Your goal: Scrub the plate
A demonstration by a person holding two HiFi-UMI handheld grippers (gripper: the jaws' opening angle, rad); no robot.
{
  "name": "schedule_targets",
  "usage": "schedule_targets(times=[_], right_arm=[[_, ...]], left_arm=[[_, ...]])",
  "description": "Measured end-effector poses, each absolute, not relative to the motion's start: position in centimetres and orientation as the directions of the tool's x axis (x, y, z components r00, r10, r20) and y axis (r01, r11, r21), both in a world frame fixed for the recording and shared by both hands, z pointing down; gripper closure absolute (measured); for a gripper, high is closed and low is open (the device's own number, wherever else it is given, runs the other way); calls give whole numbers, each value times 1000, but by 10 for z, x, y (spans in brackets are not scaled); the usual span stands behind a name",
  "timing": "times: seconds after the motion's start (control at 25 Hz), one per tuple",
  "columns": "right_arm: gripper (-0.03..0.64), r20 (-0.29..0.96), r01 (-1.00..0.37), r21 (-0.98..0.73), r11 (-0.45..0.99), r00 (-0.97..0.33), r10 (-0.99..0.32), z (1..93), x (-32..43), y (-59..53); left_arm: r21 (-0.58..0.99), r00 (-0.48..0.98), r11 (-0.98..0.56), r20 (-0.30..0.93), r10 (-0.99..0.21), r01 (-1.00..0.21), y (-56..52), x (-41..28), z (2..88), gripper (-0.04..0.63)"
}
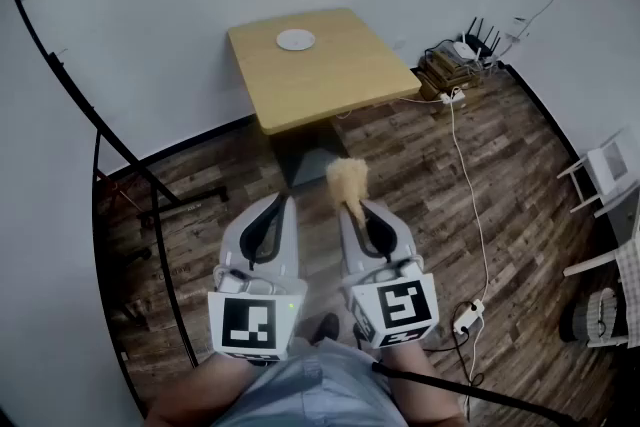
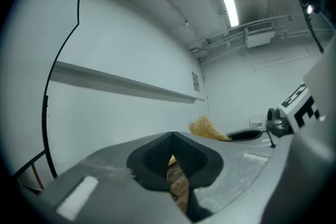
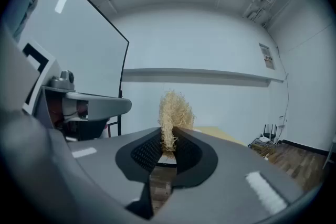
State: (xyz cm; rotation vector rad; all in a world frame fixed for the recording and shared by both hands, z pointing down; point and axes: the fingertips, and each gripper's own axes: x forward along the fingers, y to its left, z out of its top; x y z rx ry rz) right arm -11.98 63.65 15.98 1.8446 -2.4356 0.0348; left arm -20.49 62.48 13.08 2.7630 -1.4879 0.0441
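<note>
Seen from the head view, the small round white plate (image 1: pixel 296 39) lies on the square light-wood table (image 1: pixel 330 80) at 12 o'clock. It sits toward the table's far edge, well apart from both grippers, which are low in the picture over the dark wood-plank floor (image 1: pixel 500 165).

The right gripper (image 1: pixel 352 206) is clenched on a tan, straw-like fibrous scrubber (image 1: pixel 347 179) whose tuft pokes out past the tips toward 12 o'clock. The right gripper view confirms it: the black ribbed pads (image 3: pixel 140 152) pinch the lower end of the scrubber (image 3: pixel 173 112) while its frizzy top stands upright above the right gripper (image 3: pixel 169 145). That view also catches a sliver of the table (image 3: pixel 218 134) at 3 o'clock, but the plate cannot be made out for certain there.

The left gripper (image 1: pixel 278 201) lies just beside the right one at 9 o'clock of it. In the left gripper view the left gripper (image 2: pixel 171 139) has its jaws closed tip to tip with nothing between them. The scrubber (image 2: pixel 206 127) shows at 2 o'clock, which the head view places on the neighbouring tool.

Only the head view shows the black router (image 1: pixel 478 39) at 2 o'clock and the white chair (image 1: pixel 605 170) at 3 o'clock.
</note>
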Motion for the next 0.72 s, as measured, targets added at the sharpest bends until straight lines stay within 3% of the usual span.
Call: schedule_targets(times=[0.72], right_arm=[[568, 80, -968, -73, 240, -246, -966, 182, -36, 668]], left_arm=[[-44, 581, -585, 86, -810, -810, 652, -123, 152, 575]])
